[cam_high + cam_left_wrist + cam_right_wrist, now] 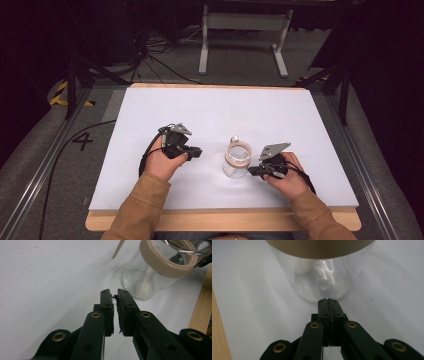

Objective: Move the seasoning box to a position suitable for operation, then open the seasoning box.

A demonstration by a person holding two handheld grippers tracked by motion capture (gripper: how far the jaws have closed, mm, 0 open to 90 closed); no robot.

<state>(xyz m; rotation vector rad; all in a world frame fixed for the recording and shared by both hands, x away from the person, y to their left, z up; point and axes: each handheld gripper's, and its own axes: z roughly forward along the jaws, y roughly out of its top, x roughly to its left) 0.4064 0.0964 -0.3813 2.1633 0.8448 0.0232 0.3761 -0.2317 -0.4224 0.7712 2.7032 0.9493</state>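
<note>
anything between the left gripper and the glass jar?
Nothing visible. The left gripper points at the glass jar across bare white tabletop; its jaws are nearly shut. The right gripper, shut, sits at the jar's far side.

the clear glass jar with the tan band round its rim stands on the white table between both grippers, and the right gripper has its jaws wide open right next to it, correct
Not quite. The right gripper has its jaws shut, pressed together with nothing between them, as the right gripper view shows. The rest holds: the clear glass jar with the tan band round its rim stands on the white table between both grippers, with the right one close beside it.
</note>
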